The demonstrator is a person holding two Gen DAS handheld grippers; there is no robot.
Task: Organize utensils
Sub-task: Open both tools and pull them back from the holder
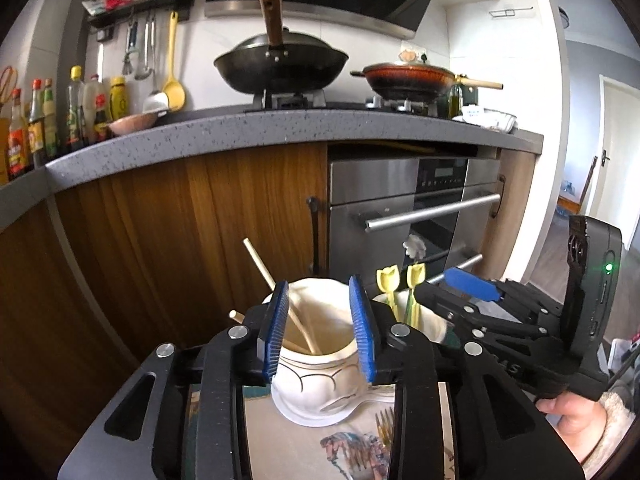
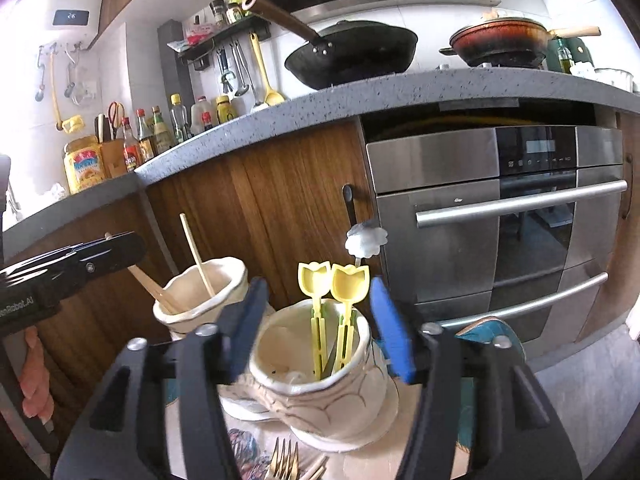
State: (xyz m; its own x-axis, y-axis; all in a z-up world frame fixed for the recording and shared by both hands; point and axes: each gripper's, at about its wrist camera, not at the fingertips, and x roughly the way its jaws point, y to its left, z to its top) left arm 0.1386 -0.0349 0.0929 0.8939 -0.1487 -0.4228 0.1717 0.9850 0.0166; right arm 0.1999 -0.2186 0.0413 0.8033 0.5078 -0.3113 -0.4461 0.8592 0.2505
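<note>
Claw housing (image 2: 16,302): "Robot.AI" | chopsticks (image 1: 298,322) lean upper-left in cup (image 1: 316,364) | left claw (image 1: 320,334) spread | right claw (image 2: 320,330) spread around tulip-pick mug (image 2: 320,380)

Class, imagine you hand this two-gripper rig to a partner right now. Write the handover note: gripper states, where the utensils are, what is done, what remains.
Left gripper: open, fingers either side of the left cream cup, not pressing it.
Right gripper: open, straddling the right cream cup, which sits on a saucer.
Left cup holds the wooden chopsticks. Right cup holds two yellow tulip-topped utensils and a white flower-topped one.
Done: those pieces are sorted into cups.
Left: gold forks lie on the patterned cloth in front of the cups, and probably need a cup too.
</note>
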